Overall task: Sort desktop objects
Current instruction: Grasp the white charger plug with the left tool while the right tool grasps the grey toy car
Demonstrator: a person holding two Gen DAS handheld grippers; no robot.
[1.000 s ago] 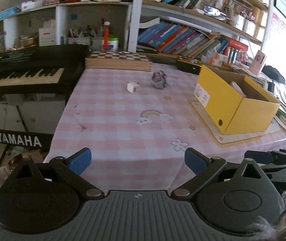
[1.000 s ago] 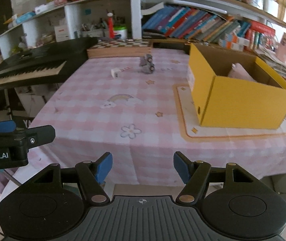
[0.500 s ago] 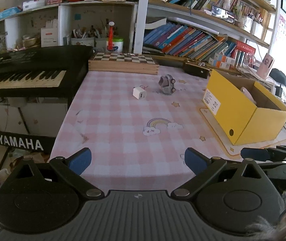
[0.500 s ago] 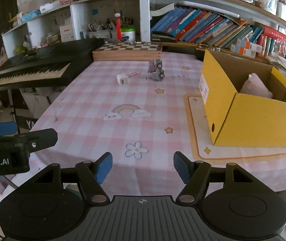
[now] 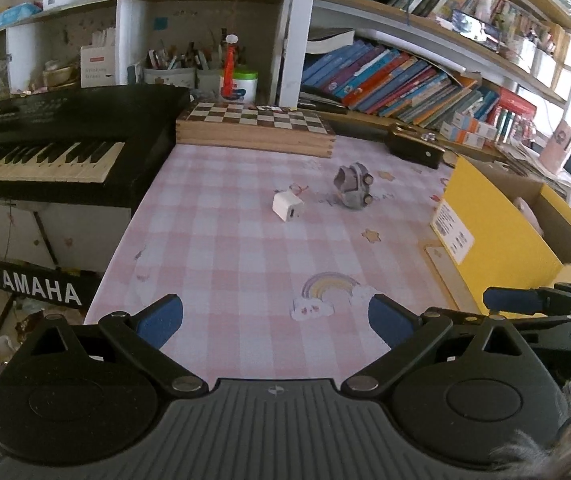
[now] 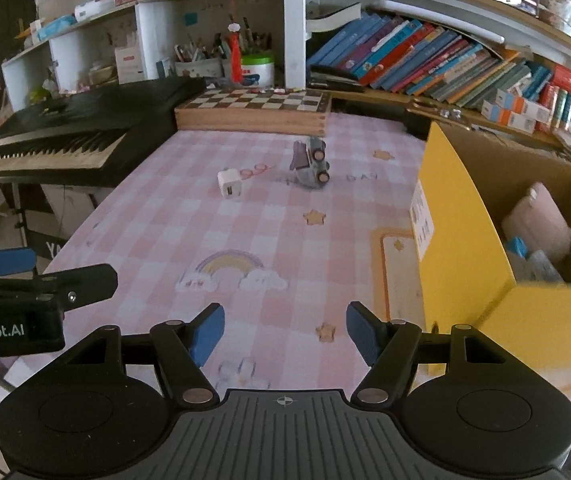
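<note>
A white charger cube (image 5: 286, 207) (image 6: 229, 184) and a grey toy car (image 5: 352, 186) (image 6: 311, 162) tipped on its side lie far out on the pink checked tablecloth (image 5: 245, 264). An open yellow box (image 5: 497, 236) (image 6: 481, 240) stands to the right, with a pink soft thing (image 6: 537, 220) and small blue items inside. My left gripper (image 5: 275, 316) is open over the near table edge with nothing between its blue pads. My right gripper (image 6: 285, 330) is also open and empty, beside the box's near corner. Both are well short of the cube and car.
A black Yamaha keyboard (image 5: 45, 148) borders the table on the left. A wooden chessboard box (image 5: 253, 128) lies at the far edge, with a dark case (image 5: 415, 148) to its right. Shelves of books (image 5: 397, 84) and pen pots rise behind.
Both grippers have moved forward over the table; the cube, the car and the yellow box look closer and larger. Neither pair of jaws has changed its gap.
</note>
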